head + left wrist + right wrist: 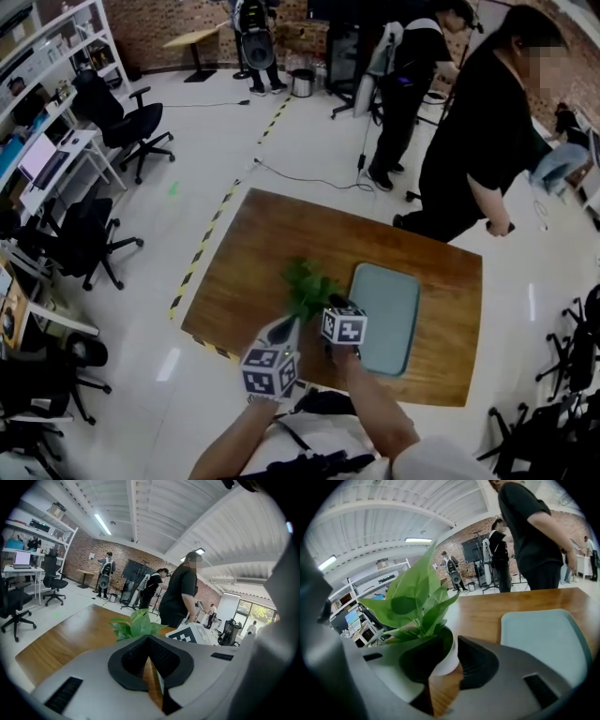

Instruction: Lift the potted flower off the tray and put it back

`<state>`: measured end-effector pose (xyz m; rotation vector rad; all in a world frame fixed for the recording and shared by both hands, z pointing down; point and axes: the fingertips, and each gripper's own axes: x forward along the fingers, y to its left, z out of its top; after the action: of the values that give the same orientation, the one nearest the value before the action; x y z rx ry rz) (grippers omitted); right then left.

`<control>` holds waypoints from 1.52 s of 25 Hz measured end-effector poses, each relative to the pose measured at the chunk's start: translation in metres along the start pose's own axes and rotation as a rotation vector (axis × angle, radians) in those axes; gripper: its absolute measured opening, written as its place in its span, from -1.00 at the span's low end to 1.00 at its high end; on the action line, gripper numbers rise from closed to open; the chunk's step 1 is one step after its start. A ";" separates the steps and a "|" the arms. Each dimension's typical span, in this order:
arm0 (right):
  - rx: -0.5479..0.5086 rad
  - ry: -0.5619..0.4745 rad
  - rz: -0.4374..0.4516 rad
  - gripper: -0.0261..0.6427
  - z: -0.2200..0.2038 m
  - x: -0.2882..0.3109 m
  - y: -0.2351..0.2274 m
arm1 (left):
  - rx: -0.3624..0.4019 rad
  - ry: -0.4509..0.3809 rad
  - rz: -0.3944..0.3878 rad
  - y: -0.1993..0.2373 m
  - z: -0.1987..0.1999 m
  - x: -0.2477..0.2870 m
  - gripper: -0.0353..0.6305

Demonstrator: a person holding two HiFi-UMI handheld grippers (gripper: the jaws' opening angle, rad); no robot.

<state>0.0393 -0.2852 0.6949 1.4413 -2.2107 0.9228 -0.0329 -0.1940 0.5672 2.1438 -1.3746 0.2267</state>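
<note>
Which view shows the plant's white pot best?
Right gripper view: the white pot sits close up between the closing jaws of the right hand-held gripper. The head view and left gripper view show only its leaves, pot hidden.

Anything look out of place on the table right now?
Yes: the potted flower is beside the tray, over the bare table at the tray's left edge in the head view, not on it. No spill or damage shows.

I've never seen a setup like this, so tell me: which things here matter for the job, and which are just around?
In the job: potted flower, tray, right gripper with jaws closing around it, left gripper, shut and empty.
Just around: office chairs, standing people, shelves.
</note>
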 end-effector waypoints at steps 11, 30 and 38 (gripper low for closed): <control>0.050 -0.022 -0.081 -0.82 -0.004 0.003 -0.009 | -0.024 -0.006 0.028 0.017 -0.006 -0.008 -0.91; 0.180 -0.095 -0.134 -0.84 0.003 -0.015 -0.026 | -0.022 0.002 -0.017 0.014 -0.009 -0.014 -0.91; 0.239 -0.148 -0.146 -0.84 0.011 -0.027 -0.033 | -0.008 0.012 -0.042 0.012 -0.010 -0.015 -0.91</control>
<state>0.0815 -0.2833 0.6814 1.8064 -2.1177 1.0915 -0.0484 -0.1799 0.5734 2.1592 -1.3207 0.2172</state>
